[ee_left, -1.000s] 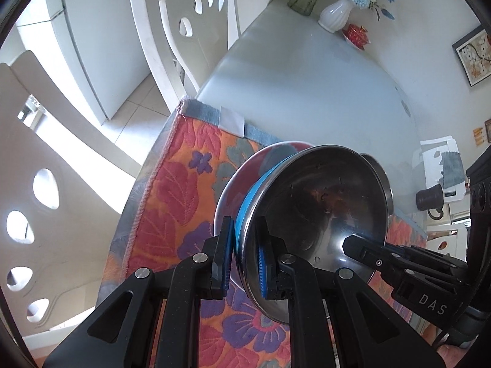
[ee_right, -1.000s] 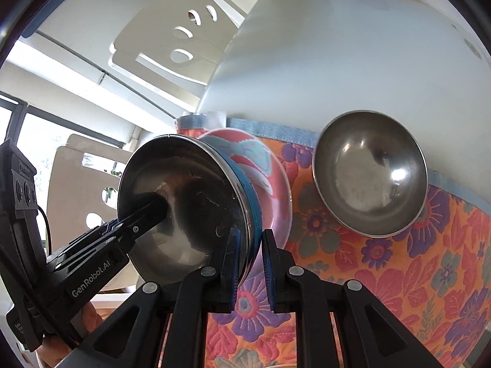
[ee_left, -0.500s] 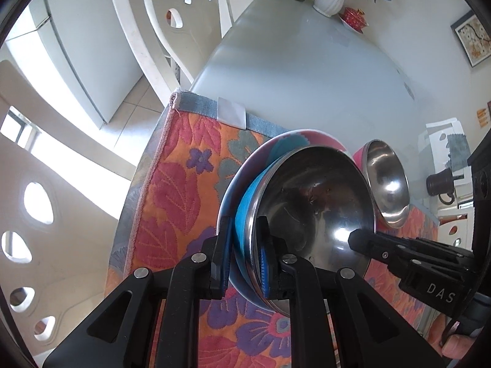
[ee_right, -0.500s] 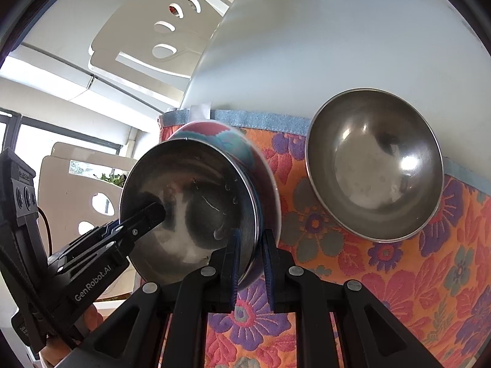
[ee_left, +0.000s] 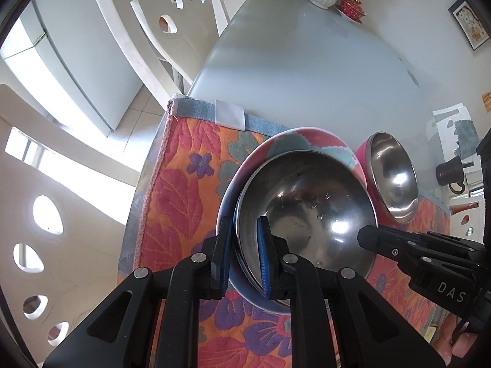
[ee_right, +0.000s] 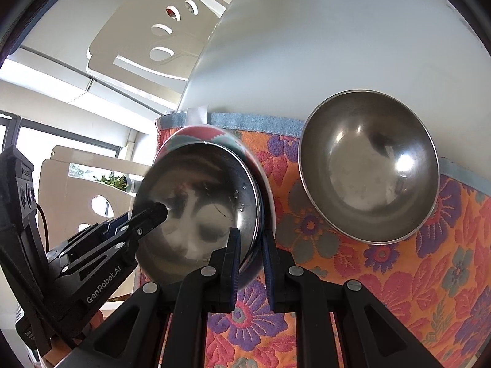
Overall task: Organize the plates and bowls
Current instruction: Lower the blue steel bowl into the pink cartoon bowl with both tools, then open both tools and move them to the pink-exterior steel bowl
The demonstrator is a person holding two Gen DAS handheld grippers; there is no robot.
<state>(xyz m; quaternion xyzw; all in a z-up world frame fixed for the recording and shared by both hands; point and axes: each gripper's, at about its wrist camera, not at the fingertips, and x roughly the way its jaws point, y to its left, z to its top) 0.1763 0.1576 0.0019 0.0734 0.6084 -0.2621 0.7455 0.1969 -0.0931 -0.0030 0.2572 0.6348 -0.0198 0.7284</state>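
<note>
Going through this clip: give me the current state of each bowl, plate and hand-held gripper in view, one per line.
Steel bowl: held at its rim from two opposite sides, over the plate.
Patterned plate: under the held bowl, on the floral mat.
Second steel bowl: upright, empty, free on the mat.
Left hand-held gripper: shut on the bowl's rim.
Right hand-held gripper: shut on the opposite rim.

Bright daylight enters from the window at far left, blown out white. Glare spots sit on both steel bowls. Heavy fisheye curvature, dark vignette at corners. Focus is sharp; the table reads evenly lit, softly hazed.
</note>
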